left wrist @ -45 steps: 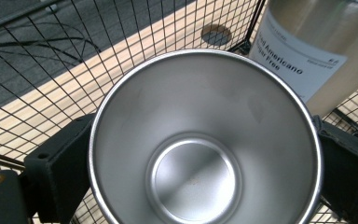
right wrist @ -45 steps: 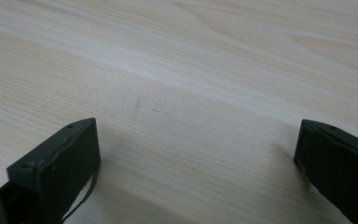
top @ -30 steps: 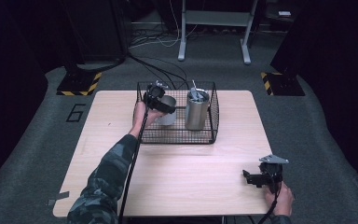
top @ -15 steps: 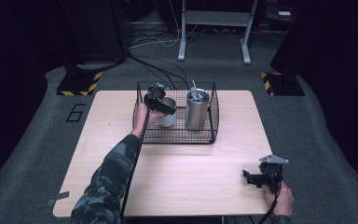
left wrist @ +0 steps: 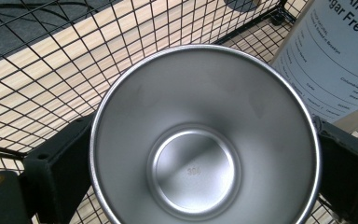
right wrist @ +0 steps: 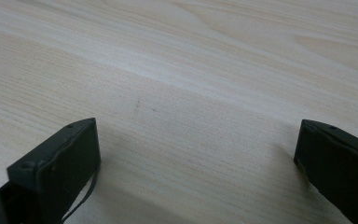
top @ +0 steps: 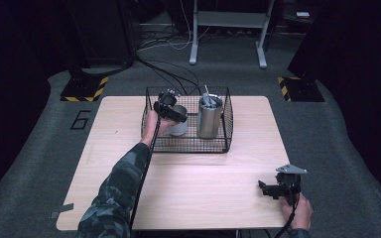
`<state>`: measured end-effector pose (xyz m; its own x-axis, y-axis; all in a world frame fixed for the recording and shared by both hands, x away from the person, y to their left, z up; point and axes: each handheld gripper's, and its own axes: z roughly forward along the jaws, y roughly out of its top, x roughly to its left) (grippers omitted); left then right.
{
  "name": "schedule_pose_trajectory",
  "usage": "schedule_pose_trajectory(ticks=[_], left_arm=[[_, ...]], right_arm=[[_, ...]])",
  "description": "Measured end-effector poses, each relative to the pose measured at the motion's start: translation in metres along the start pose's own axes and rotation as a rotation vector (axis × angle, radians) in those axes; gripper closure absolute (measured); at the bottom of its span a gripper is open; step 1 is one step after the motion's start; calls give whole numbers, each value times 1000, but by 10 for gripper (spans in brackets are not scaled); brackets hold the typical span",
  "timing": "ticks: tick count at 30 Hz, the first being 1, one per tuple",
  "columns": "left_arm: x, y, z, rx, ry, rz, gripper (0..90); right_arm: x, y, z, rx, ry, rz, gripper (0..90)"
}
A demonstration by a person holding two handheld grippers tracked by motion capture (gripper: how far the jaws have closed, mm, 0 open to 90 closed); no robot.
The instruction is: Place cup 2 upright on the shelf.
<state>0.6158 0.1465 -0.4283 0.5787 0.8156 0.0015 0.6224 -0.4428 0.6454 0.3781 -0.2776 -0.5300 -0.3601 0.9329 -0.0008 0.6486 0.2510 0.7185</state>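
My counter (top: 188, 188) is pale wood, standing on grey carpet (top: 342, 148). On that floor at the far left a painted number 6 (top: 81, 119) lies just beside the counter's corner. Two yellow-and-black striped plates (top: 84, 89) sit at the far corners, left and right. Black cables (top: 166, 67) trail across the floor toward a grey metal frame (top: 228, 29) at the far side.

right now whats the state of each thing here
steel cup: upright in the basket, empty, between the left jaws
tall steel tumbler: upright in the basket, something stands in it
wire basket: on the table
left gripper: around the cup
right gripper: open, empty
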Motion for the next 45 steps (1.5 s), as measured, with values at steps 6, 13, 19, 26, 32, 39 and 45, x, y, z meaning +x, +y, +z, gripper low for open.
schedule_pose_trajectory(ticks=[6, 13, 19, 26, 32, 39, 45], left_arm=[[-2, 0, 0, 13, 1, 17, 55], [0, 0, -4, -6, -27, -1, 50], [1, 0, -13, -49, -36, -10, 7], [0, 1, -34, -111, -54, -2, 2], [-8, 1, -51, -132, -75, 33, 2], [-25, -5, -73, -165, -103, 91, 8], [-36, -16, -91, -185, -111, 137, 6]], right_arm=[[0, 0, 0, 0, 0, 0, 0], [0, 0, 0, 0, 1, 0, 0], [0, 0, 0, -1, 0, 0, 0], [0, 0, 0, 0, 1, 0, 0], [0, 0, 0, 0, 0, 0, 0], [0, 0, 0, 0, 0, 0, 0], [0, 0, 0, 0, 0, 0, 0]])
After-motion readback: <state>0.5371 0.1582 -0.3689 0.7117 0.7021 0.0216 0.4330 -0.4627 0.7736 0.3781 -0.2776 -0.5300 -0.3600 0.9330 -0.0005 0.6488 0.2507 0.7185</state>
